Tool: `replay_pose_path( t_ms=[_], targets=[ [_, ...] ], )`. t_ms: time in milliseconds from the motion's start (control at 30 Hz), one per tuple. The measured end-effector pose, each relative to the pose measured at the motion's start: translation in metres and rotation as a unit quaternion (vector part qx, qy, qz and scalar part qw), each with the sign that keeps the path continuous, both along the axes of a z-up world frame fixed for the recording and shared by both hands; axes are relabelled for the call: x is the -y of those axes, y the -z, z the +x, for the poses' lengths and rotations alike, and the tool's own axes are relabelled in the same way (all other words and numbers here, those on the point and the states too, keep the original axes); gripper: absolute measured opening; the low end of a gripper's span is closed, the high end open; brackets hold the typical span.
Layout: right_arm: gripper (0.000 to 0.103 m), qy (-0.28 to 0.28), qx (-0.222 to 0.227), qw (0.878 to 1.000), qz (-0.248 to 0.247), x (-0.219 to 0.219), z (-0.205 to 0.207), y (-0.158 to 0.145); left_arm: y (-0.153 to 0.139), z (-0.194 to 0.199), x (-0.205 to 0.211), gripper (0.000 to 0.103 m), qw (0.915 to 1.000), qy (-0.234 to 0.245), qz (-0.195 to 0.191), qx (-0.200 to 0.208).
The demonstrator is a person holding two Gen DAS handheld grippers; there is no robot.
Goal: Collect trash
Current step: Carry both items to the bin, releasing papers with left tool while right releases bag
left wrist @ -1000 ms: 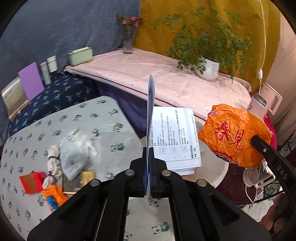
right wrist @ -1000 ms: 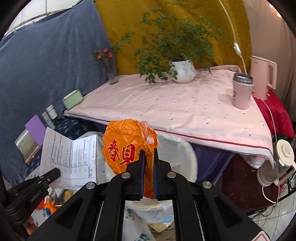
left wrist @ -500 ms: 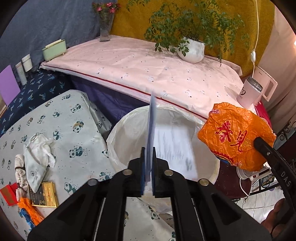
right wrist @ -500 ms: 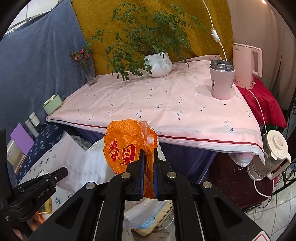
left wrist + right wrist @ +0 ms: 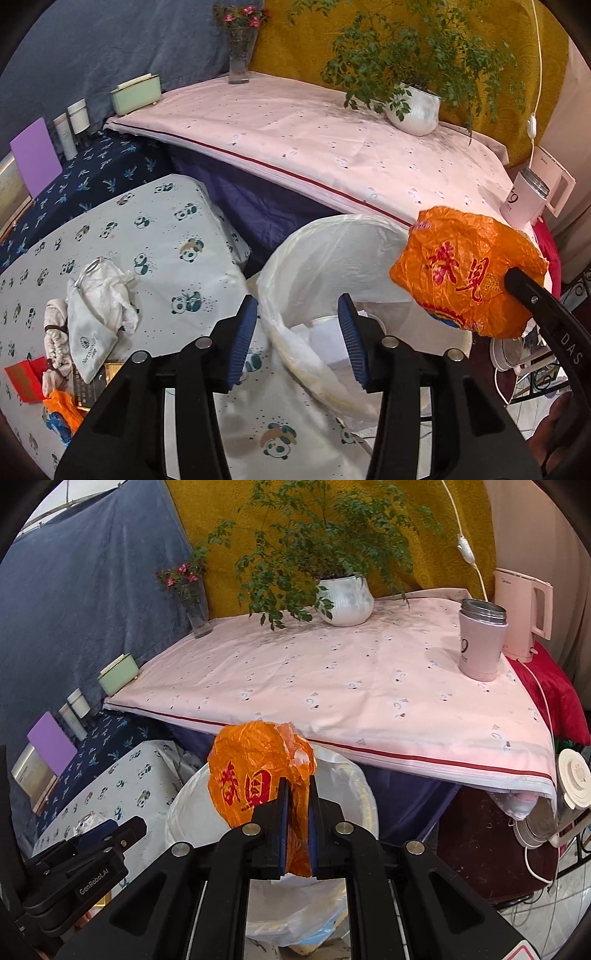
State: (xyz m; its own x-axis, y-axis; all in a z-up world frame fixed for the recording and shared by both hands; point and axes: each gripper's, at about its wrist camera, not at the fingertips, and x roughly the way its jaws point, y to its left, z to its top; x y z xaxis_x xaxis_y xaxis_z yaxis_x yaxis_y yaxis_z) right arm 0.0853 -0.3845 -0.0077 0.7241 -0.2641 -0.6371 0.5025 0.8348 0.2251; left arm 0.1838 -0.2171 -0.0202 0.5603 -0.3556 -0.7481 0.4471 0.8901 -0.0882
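Note:
My left gripper (image 5: 297, 325) is open and empty, over the near rim of a white lined trash bin (image 5: 295, 258). White paper (image 5: 328, 338) lies inside the bin. My right gripper (image 5: 297, 805) is shut on a crumpled orange plastic bag (image 5: 251, 771) with red characters and holds it above the bin (image 5: 360, 794). The bag (image 5: 469, 273) also shows at the right of the left wrist view. More trash lies on the panda-print table (image 5: 155, 229): a white cloth pouch (image 5: 92, 314), a red packet (image 5: 24, 378) and an orange wrapper (image 5: 62, 406).
A pink-clothed table (image 5: 351, 686) stands behind the bin with a potted plant (image 5: 345, 598), flower vase (image 5: 195, 609), pink tumbler (image 5: 482, 642) and kettle (image 5: 522, 613). A green box (image 5: 135, 94) and purple card (image 5: 35, 162) stand at the left.
My left gripper opened and let the printed paper drop into the bin. The right gripper still holds the orange bag over the bin.

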Motion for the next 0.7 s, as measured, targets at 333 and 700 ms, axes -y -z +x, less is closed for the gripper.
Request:
replay_pose_path(
  t_ms=[333,700],
  targets=[
    [0.028,-0.018,0.005,1.0,-0.005,-0.018,0.014,-0.003,-0.002,0.004,-0.027,0.069,0.9992,-0.04,-0.001,0.006],
    [0.041,-0.042,0.025,0.999,-0.018,-0.051,0.012,-0.028,-0.012,-0.001,-0.067,0.07,0.9968,-0.079,-0.014,0.007]
  ],
)
